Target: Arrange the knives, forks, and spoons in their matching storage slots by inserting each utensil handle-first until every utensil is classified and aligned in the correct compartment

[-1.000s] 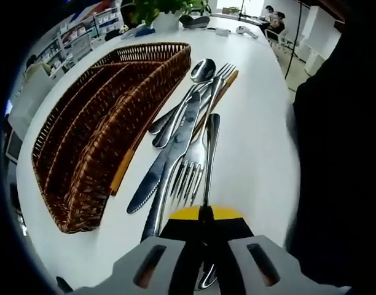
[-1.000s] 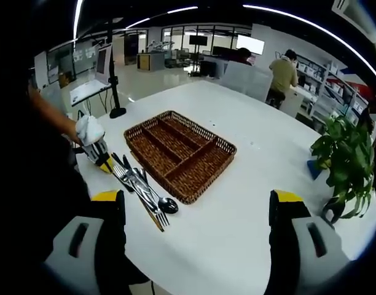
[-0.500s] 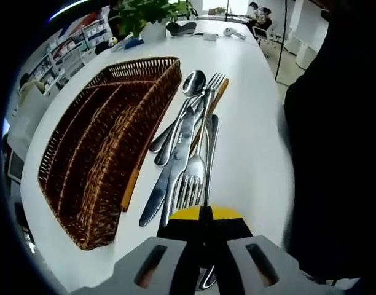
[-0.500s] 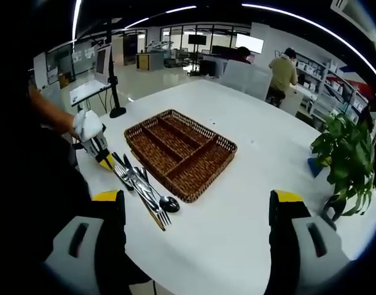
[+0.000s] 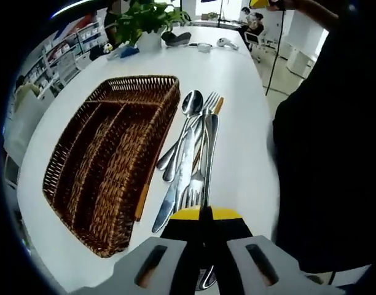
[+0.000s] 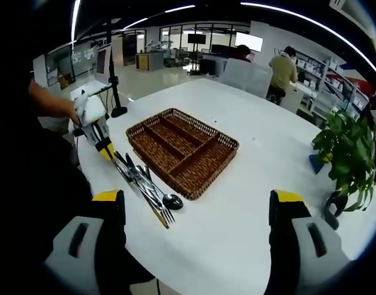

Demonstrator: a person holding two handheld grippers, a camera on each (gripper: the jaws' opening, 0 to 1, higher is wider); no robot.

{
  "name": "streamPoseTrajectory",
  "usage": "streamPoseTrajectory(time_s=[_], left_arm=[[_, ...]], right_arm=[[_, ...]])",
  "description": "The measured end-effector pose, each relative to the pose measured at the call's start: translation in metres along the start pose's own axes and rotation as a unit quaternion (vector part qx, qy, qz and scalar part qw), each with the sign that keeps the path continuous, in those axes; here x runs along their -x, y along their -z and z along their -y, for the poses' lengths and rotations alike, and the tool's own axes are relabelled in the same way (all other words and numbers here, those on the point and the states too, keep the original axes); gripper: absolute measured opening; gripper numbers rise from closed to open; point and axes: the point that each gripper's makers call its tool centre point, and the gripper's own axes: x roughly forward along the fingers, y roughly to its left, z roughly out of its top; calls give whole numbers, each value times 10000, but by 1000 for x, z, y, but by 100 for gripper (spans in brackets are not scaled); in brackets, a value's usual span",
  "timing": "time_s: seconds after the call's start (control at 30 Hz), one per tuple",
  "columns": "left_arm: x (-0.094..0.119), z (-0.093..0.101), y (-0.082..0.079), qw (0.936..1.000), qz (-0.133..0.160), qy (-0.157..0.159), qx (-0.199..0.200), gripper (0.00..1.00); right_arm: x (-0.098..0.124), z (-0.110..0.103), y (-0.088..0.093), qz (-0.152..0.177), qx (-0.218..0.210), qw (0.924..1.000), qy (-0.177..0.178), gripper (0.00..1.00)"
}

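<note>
My left gripper (image 5: 203,215) is shut on one end of a long steel utensil (image 5: 209,153); its far end rests among the pile of knives, forks and spoons (image 5: 188,147) on the white table. I cannot tell which kind of utensil it is. A brown wicker basket (image 5: 108,160) with long slots lies just left of the pile. In the right gripper view the basket (image 6: 182,150) sits mid-table with the pile (image 6: 148,190) at its near side, and a hand holds the left gripper (image 6: 102,144) at the pile's left end. My right gripper (image 6: 197,200) hangs open above the table.
A potted plant (image 5: 145,15) stands at the table's far end, also seen as the plant (image 6: 344,153) at the right. The person's dark clothing (image 5: 323,153) borders the table's right edge. Bare white table (image 6: 237,233) stretches in front of the basket. People stand at shelves (image 6: 283,70) beyond.
The left gripper has drawn back and up from the pile, still holding the utensil; basket and pile look farther off. The right gripper has barely moved.
</note>
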Motion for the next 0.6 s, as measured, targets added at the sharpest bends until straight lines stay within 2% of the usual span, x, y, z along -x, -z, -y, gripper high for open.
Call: streamPoseTrajectory(time_s=[0.47,0.6], left_arm=[[36,-13,-26,9987,-261,54,-442,0],[38,-17,-27,9976,-428,65,-545,0]], right_arm=[[4,-4,4,19,-68,10000,-6,100],[4,-5,3,37,-71,10000,0,100]])
